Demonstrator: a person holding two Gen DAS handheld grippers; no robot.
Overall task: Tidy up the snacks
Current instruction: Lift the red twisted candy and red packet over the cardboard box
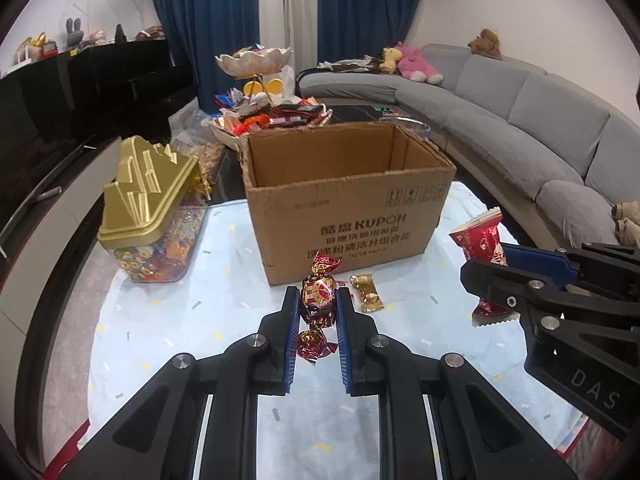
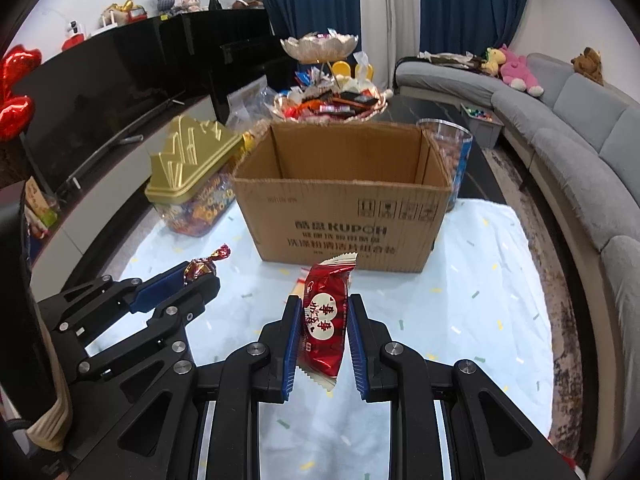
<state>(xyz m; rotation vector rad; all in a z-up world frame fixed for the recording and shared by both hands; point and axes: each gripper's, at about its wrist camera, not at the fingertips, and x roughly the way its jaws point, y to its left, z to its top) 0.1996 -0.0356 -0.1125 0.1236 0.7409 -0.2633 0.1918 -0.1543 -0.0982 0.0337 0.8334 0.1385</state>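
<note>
Nearest, left gripper [image 1: 318,304] with black arms and blue pads, clamped on a twist-wrapped candy in red and gold foil [image 1: 318,294], held upright off the pale blue speckled cloth [image 1: 168,320]. Beside it, right gripper [image 2: 324,320] of the same make, closed on a red foil snack packet with white hearts and serrated ends [image 2: 326,320], likewise lifted clear of the cloth and tilted slightly. Just past the candy, on the cloth, a small gold-wrapped sweet [image 1: 367,294], lying flat and apart from both tools. Directly behind, an open brown corrugated cardboard box printed KUPOH [image 1: 348,204], flaps removed, standing squarely before both grippers. Left of the box, a clear plastic tub with a gold mountain-shaped lid [image 1: 150,204], full of coloured sweets. Further back, a tiered petal-shaped dish heaped with assorted wrapped snacks [image 1: 256,60], then blue curtains [image 1: 208,20] and a curved grey sofa [image 1: 520,120] with plush toys.
</note>
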